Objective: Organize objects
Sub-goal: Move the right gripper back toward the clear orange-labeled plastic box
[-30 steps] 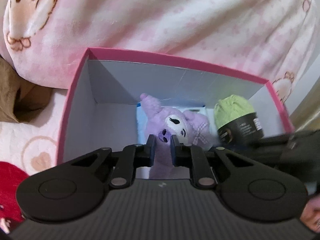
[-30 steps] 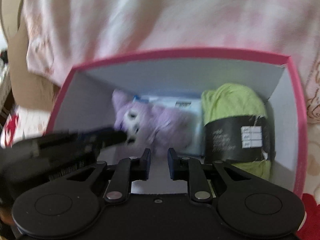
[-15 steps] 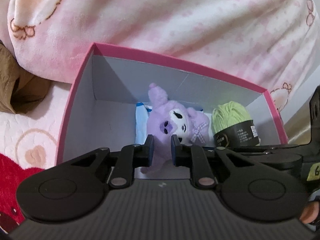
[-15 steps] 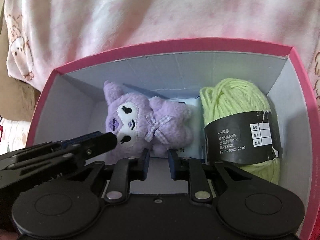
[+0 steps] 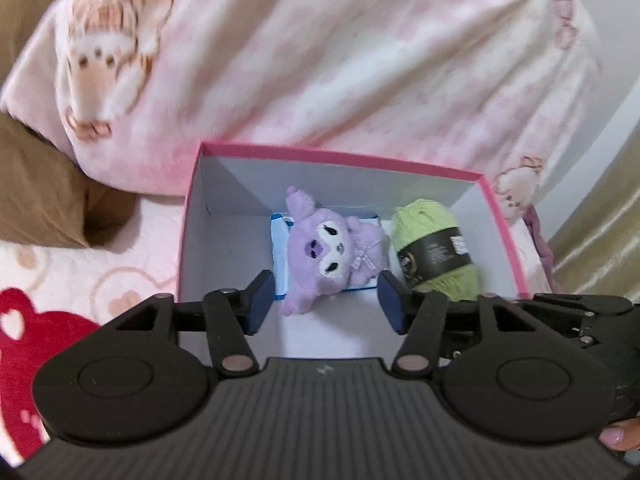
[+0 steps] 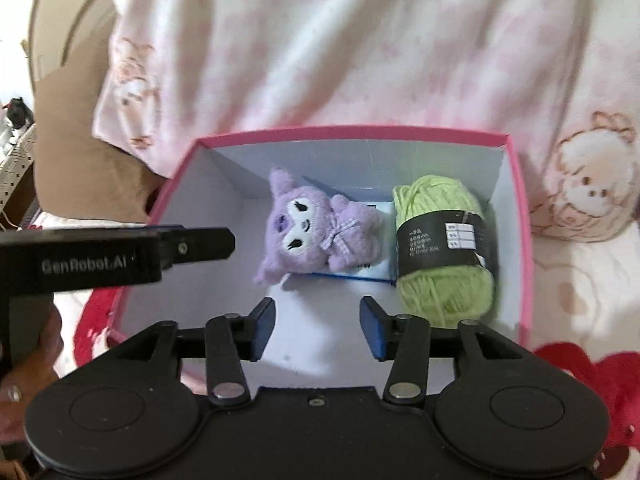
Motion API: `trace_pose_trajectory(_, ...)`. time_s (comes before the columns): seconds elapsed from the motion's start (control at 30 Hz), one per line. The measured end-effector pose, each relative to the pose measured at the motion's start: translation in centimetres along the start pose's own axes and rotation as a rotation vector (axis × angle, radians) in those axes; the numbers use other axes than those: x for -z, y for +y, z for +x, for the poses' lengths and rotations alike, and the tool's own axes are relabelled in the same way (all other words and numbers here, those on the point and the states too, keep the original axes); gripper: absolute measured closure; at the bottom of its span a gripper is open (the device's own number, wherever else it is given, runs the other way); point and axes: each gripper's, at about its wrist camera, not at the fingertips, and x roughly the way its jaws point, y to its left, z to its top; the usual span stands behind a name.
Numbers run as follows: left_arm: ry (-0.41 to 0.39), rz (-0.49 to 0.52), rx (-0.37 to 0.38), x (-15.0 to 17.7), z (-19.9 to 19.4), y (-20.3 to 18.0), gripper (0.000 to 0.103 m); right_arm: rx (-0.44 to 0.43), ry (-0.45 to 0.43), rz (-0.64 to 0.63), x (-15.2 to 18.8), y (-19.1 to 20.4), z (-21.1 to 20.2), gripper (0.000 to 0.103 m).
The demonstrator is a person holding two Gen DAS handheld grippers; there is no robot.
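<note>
Inside the pink-rimmed box (image 5: 505,240): purple plush toy (image 5: 332,256) lying on a blue-and-white packet (image 5: 280,258) at the middle, green yarn ball (image 5: 436,252) touching the packet's right side. Above the box's near edge: left gripper (image 5: 326,300), fingers (image 5: 259,300) parted midway after just opening, nothing between them, plush just beyond their tips. Likewise right gripper (image 6: 318,328), fingers (image 6: 264,328) just spread, gap empty, plush and yarn farther in. Behind the box, pink blanket (image 6: 360,40).
</note>
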Motion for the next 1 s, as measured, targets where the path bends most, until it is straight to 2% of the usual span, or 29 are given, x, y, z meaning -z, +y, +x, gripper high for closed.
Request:
trace_pose_trajectory(0.03,0.0,0.012,-0.001,0.0,-0.9,-0.4,0.04,0.004,-0.006,-0.005,-0.6,-0.2,0.0,0.049)
trace_pose_trajectory(0.2,-0.004,0.113,-0.018,0.4,-5.7,-3.6,0.028,0.001,-0.05,-0.046,0.6,0.4,-5.6,0.043)
trace_pose_trajectory(0.3,0.012,0.141,0.011,0.7,-8.5,-5.1,0.023,0.003,-0.07,-0.088,1.0,1.6,-8.5,0.039)
trace_pose_trajectory(0.4,0.019,0.148,0.021,1.1,-11.2,-6.1,0.021,0.011,-0.083,-0.129,1.7,2.3,-11.5,0.035)
trace_pose_trajectory(0.57,0.009,0.192,-0.006,2.6,-14.8,-8.0,0.019,0.006,-0.07,-0.146,3.4,2.5,-15.8,0.031)
trace_pose_trajectory(0.7,0.012,0.204,0.0,4.1,-16.5,-9.0,0.016,-0.018,-0.075,-0.166,5.3,2.1,-18.2,0.029)
trace_pose_trajectory(0.77,0.013,0.213,-0.004,5.0,-17.1,-9.4,0.015,-0.022,-0.076,-0.167,6.1,1.8,-19.2,0.024)
trace_pose_trajectory(0.8,0.014,0.215,-0.004,5.4,-17.3,-9.5,0.015,-0.025,-0.075,-0.168,6.6,1.5,-19.6,0.017)
trace_pose_trajectory(0.9,0.016,0.203,0.0,6.6,-17.5,-9.6,0.013,-0.024,-0.087,-0.174,8.0,0.7,-20.4,0.016)
trace_pose_trajectory(1.0,-0.004,0.151,-0.002,7.9,-17.7,-9.3,0.013,-0.038,-0.082,-0.138,8.9,-0.7,-20.5,0.015)
